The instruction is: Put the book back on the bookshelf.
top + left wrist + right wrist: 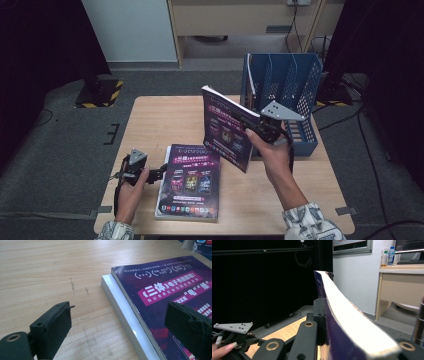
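At the middle right of the high view, the right tool (261,126) is clenched on a purple-covered book (227,130), held up off the bench (150,120) and tilted, its cover facing the lower left of the frame. The book sits just in front of a blue mesh file rack (292,85) that stands at the bench's upper right. In the right gripper view the raised book (352,322) runs edge-on up the centre of the frame, white page block showing, with a black jaw pressed against its purple cover on the left.

At the lower left of the high view, the left tool (150,174) rests low beside a second purple book (190,182) lying flat on the bench. In the left gripper view its jaws stand released and wide apart, and the flat book (160,297) fills the right half of the frame, its near corner between the jaws and its cover passing under the right-hand one.
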Action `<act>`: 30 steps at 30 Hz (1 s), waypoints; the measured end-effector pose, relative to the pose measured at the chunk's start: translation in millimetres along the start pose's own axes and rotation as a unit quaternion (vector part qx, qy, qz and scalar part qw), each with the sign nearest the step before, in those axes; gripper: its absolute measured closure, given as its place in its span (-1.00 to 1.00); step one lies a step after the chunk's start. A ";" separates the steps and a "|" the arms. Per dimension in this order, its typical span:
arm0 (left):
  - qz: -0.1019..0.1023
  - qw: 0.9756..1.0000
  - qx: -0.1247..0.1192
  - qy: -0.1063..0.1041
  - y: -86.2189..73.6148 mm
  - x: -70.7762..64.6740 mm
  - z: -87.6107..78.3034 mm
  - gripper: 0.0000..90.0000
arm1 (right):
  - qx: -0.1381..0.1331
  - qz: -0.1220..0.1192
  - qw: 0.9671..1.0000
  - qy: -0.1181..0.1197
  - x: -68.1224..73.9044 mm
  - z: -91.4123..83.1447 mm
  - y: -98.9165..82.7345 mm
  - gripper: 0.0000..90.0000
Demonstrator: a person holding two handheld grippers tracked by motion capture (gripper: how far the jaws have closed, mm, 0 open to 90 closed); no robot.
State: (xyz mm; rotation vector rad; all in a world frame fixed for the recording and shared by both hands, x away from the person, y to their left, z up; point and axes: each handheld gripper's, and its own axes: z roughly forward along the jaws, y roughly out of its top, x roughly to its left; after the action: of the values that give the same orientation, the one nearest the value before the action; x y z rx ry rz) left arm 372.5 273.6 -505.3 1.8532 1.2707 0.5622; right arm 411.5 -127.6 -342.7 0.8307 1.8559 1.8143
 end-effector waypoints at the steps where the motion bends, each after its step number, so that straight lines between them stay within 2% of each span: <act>1: 0.000 1.000 0.000 0.000 -0.2 0.1 0.7 -0.85 | 0.000 0.000 1.000 -0.001 -2.1 -4.0 -1.0 0.83; 9: 0.003 1.000 0.006 0.000 -0.5 -0.5 1.2 -0.85 | 0.002 -0.002 1.000 -0.002 -7.5 -18.0 -4.0 0.83; 14: 0.003 1.000 0.007 0.000 -0.7 -1.0 1.7 -0.85 | 0.004 0.004 1.000 -0.004 -10.3 -22.8 -6.5 0.83; 30: 0.005 1.000 0.012 0.002 -1.1 -0.6 2.1 -0.85 | 0.008 0.001 1.000 0.001 -16.9 -40.9 -13.0 0.83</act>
State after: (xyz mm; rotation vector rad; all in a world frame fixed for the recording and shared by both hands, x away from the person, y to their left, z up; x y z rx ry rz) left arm 373.2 272.5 -507.4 1.8795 1.2760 0.5596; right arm 395.2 -169.0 -354.8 0.8363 1.8740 1.8038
